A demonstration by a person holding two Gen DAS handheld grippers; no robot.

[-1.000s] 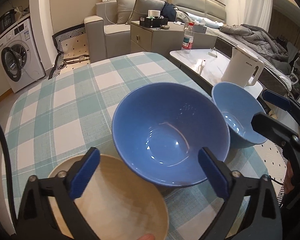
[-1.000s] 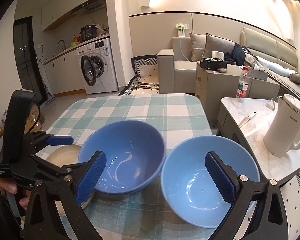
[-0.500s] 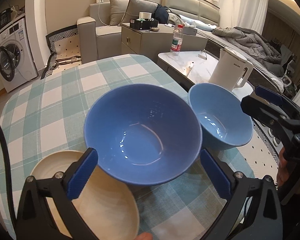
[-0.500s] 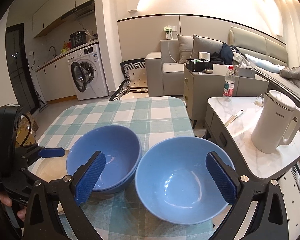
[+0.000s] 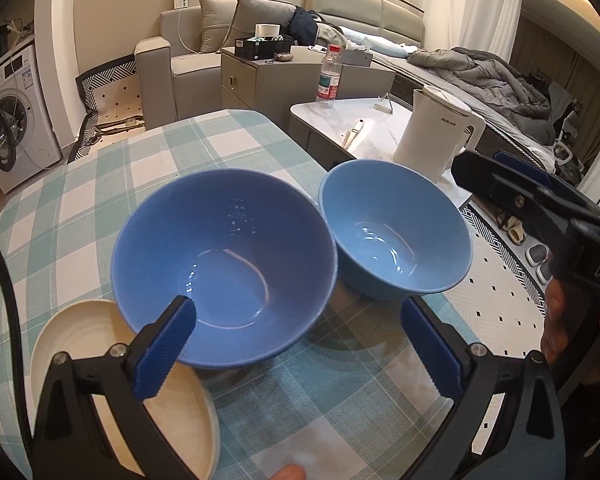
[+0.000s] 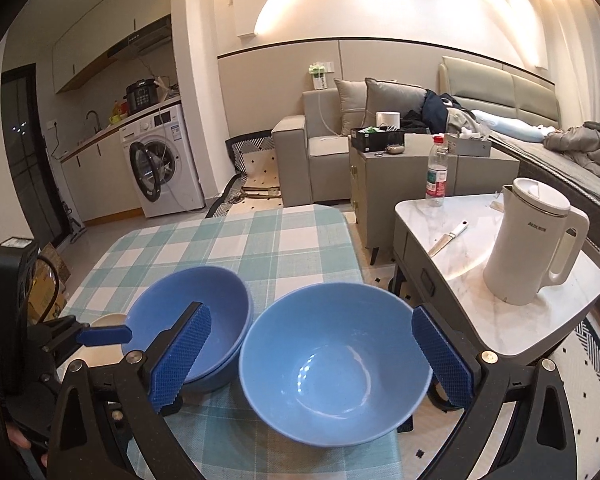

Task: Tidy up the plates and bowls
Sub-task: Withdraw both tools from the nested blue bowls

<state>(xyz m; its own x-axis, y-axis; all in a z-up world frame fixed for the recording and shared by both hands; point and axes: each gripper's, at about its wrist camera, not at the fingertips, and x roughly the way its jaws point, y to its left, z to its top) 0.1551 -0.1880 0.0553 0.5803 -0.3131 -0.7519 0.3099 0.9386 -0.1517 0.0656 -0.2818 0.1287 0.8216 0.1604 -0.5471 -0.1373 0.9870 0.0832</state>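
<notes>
1. Checked teal-and-white cloth covers the table (image 5: 80,200), which stands in a living room with a washing machine (image 6: 160,168) at far left, a grey sofa (image 6: 320,148) behind, and a marble side table (image 6: 480,240) to the right.
2. At the table's left near edge lies a cream plate (image 5: 80,340), seen in the left wrist view partly under the left gripper's frame.
3. Just right of the plate sits the dark blue bowl (image 5: 224,264); its near rim overhangs the plate's edge. From the right wrist view a second rim shows just below it, so it may be nested in another bowl, though I cannot tell for sure.
4. Left gripper (image 5: 300,344) has its jaws spread wide and holds nothing; its left pad shows in front of the dark bowl's near wall, its right pad over bare cloth.
5. Next comes the light blue bowl (image 6: 336,364), upright at the table's right edge, close beside the dark one.
6. Right gripper (image 6: 312,360) stands wide apart, one pad either side of the light bowl; whether either pad touches it I cannot tell.
7. On the side table stand a white kettle (image 6: 532,240), a knife (image 6: 448,238) and a water bottle (image 6: 436,172).
</notes>
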